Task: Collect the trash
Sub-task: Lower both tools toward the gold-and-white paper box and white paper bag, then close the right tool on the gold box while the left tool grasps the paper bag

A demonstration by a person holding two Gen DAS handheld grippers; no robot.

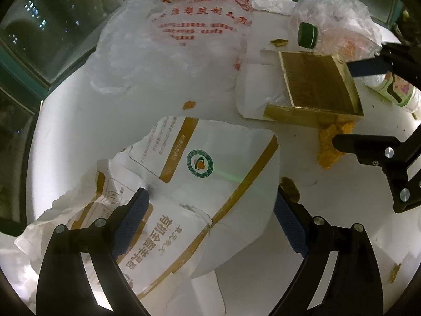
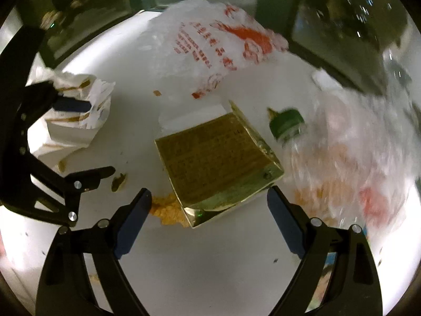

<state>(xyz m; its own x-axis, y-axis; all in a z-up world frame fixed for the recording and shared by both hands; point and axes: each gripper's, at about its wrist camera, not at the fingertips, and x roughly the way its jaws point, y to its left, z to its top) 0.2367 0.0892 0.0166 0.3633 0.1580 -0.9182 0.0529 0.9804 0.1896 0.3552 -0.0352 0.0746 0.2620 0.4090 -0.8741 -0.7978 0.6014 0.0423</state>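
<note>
Partly blurred at frame right, a green-capped bottle (image 2: pixel 286 125) hides in a clear bag. Mid-frame on the desk (image 2: pixel 210 263), the gold box (image 2: pixel 218 163) lies diagonally, one corner between the right gripper (image 2: pixel 209 210)'s wide, empty jaws; the left gripper (image 1: pixel 210 218) gapes over a paper bag (image 1: pixel 200 173).

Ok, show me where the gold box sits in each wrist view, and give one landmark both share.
Left wrist view: the gold box lies upper right on the white table, below the green bottle cap.
Right wrist view: the gold box lies at centre, just ahead of the open right gripper.
Shared landmark: the white plastic bag with red print, beyond the box.
</note>
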